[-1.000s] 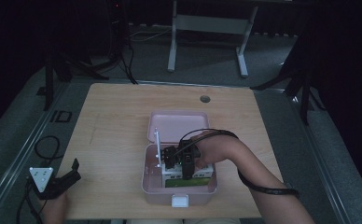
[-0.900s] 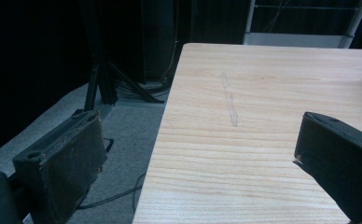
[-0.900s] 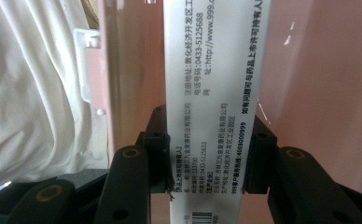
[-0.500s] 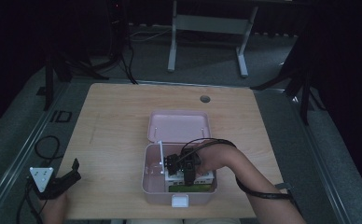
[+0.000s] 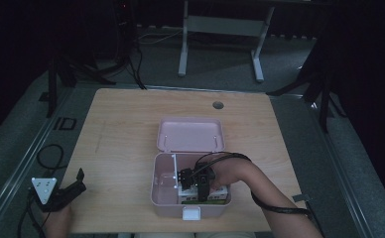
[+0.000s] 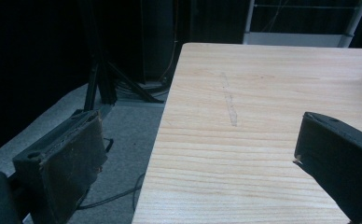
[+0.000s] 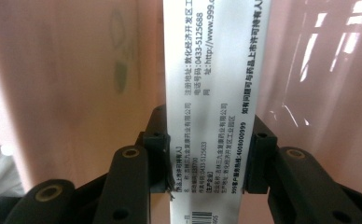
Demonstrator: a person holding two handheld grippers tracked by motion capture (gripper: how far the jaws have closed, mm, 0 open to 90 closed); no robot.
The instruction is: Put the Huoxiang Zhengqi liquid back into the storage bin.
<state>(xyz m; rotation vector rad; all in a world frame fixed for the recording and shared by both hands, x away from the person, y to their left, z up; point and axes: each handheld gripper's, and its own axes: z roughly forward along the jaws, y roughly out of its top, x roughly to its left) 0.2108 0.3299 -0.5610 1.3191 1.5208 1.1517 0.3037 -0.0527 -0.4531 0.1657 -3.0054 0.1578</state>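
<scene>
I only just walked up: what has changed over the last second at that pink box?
The right tongs, shut on a white printed carton, have sunk deeper into the pink box. The left tongs stayed open at the table edge; the lid stayed open.

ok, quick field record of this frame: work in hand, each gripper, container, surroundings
work: placing a white printed carton into the pink storage box
right gripper: shut on the carton, down inside the box
left gripper: open, holding nothing, at the table's near left corner
box lid: open, lying flat behind the box
box contents: a green-and-white carton by the right gripper
surface: wooden table
</scene>
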